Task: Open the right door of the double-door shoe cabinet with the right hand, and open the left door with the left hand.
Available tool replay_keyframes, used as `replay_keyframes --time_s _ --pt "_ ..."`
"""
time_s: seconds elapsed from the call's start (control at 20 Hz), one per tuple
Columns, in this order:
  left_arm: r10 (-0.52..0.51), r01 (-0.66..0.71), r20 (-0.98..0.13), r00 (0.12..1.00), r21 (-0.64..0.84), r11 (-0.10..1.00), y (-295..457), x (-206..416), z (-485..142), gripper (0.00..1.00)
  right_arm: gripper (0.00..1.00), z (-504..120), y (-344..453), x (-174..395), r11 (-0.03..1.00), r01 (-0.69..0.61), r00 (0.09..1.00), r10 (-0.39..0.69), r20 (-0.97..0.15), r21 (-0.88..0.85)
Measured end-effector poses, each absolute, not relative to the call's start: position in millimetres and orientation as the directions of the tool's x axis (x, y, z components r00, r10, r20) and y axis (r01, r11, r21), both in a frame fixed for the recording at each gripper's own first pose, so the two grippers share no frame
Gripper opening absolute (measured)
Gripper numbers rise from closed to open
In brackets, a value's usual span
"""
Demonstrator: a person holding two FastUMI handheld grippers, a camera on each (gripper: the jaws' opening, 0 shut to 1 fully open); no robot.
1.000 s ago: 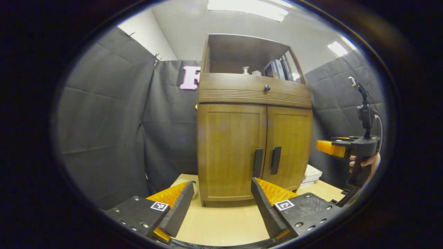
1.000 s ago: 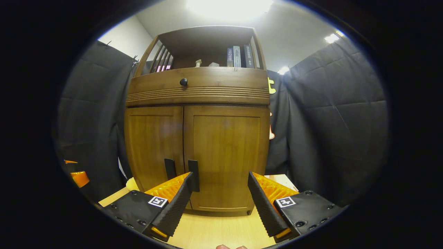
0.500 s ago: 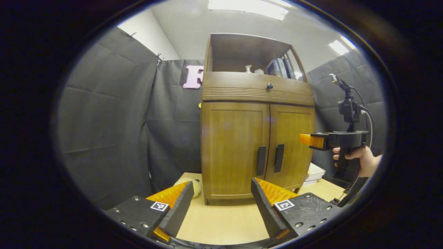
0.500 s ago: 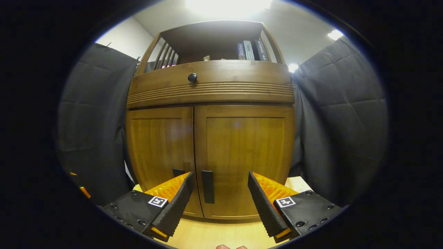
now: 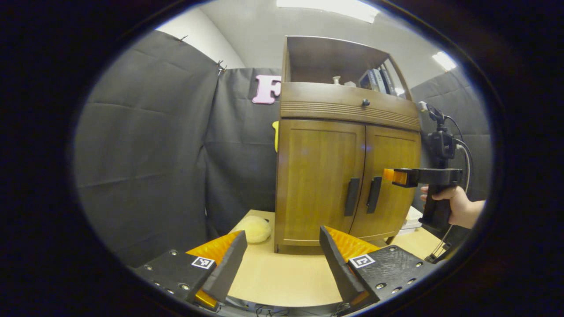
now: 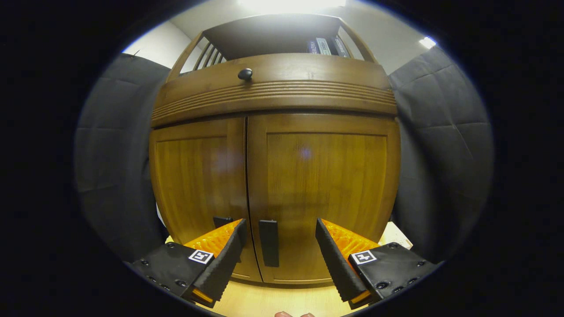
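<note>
Left gripper view: your left claw (image 5: 282, 255) hangs with fingers apart above the worktop (image 5: 282, 277), well short of the shoe cabinet (image 5: 343, 176). Both doors are closed; the left door handle (image 5: 352, 197) and right door handle (image 5: 374, 194) flank the centre seam. Your right claw (image 5: 390, 175), gripped by a hand (image 5: 454, 207), points at the right door (image 5: 387, 185). A pale round object (image 5: 254, 229) lies beside the cabinet.

Right gripper view: your right claw (image 6: 278, 255), fingers apart, frames the right door handle (image 6: 269, 243) without touching it.
</note>
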State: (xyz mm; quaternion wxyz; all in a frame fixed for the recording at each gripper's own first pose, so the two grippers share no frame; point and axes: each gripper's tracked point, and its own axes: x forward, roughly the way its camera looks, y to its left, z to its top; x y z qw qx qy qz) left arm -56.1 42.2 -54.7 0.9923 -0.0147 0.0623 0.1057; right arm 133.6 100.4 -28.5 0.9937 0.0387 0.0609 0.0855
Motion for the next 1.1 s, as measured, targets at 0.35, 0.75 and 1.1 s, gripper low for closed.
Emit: replay_keyframes --time_s 0.35,0.75,1.1 --pt "0.267 -0.270 -0.167 0.949 0.006 0.963 51.4 -54.7 -60.9 0.95 0.97 -65.5 112.9 175.8 0.980 -0.173 0.965 0.188 -0.184 0.096" --pt "0.319 -0.315 -0.186 0.929 0.049 0.948 58.7 -54.2 -64.2 0.95 0.97 -98.7 135.2 207.8 0.980 -0.161 0.948 0.186 -0.256 0.118" --pt "0.340 -0.335 -0.182 0.922 0.058 0.940 61.5 -51.4 -64.8 0.95 0.37 -103.8 135.8 206.2 0.982 -0.179 0.950 0.189 -0.248 0.060"
